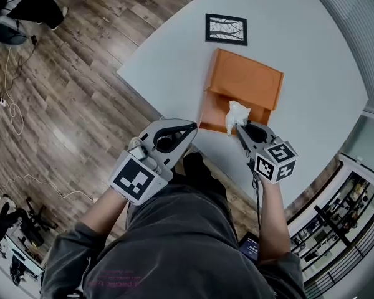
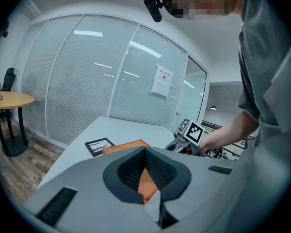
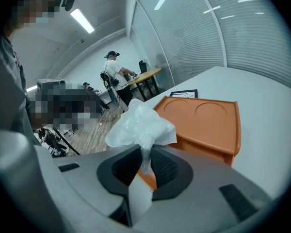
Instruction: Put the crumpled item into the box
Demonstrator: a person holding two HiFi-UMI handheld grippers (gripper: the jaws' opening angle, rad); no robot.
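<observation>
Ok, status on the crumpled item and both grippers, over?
Right gripper jaws shut on crumpled item, held over orange box near edge. Left gripper jaws shut, empty, clear of box. Nothing in the way.

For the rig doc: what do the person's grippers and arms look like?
Left gripper and right gripper: light grey moulded shells, black ribbed jaw pads, each topped by a cube of black-and-white square markers. The person wears grey sleeves.

A: Wood-plank floor (image 1: 62, 73) here, cables (image 1: 12, 111) trailing across it, and one big pale table (image 1: 311, 55).

B: Glass partitions (image 2: 87, 81) with blinds, a notice (image 2: 162, 80) on one. Round wooden table (image 2: 9, 100) yonder, strip light (image 3: 81, 21) overhead.
</observation>
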